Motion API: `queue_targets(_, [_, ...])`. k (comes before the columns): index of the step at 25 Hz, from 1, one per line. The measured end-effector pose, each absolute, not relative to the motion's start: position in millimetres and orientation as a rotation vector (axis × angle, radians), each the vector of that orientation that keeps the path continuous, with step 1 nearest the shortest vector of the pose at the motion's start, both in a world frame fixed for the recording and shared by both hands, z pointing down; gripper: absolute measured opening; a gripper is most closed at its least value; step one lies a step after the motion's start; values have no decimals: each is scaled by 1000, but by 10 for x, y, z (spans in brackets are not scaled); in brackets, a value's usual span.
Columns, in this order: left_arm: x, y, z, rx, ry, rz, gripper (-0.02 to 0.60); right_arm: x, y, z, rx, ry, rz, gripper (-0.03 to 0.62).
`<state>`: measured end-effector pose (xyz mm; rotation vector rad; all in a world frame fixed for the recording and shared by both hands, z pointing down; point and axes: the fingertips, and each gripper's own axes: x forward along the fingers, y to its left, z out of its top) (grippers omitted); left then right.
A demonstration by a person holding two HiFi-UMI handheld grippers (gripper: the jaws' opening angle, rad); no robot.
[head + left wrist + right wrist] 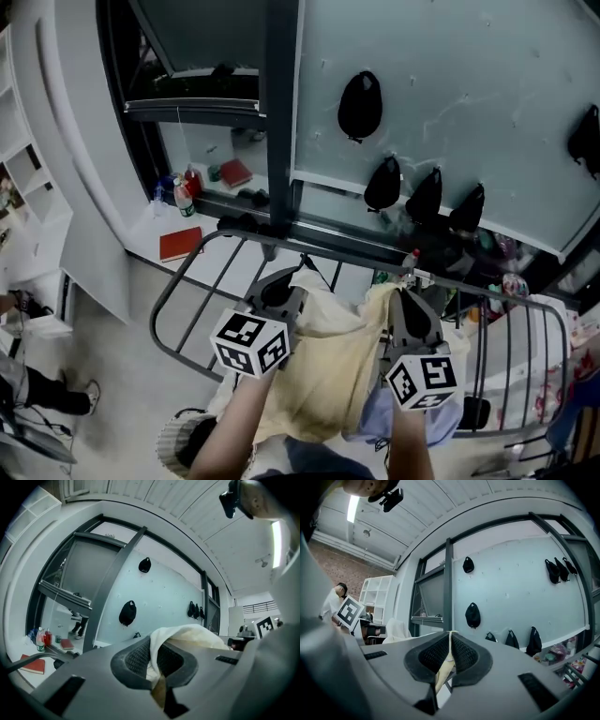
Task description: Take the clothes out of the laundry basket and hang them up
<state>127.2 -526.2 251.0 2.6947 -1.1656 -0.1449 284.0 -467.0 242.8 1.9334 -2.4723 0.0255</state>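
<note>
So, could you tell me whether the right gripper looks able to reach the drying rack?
Probably yes: the right gripper, shut on the yellow garment, hangs over the drying rack, with nothing visible between them.

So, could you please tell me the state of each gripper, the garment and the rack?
left gripper: shut on cream garment.
right gripper: shut on cream garment.
cream garment: held by both grippers, slack between them.
drying rack: unfolded, standing by the window.

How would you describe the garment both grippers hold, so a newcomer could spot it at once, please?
Find the grey metal drying rack by the frosted window. Near it, the left gripper and right gripper pinch one cloth between them. It is pale yellow, unlike the light blue garment beside it.
</note>
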Motion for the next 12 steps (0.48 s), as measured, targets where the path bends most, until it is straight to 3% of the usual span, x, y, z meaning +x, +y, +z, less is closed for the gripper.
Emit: queue_targets(12, [1785,-6003,2898,2666,-1176,-81,26,3261,-5391,2764,2003,-2356,114,14])
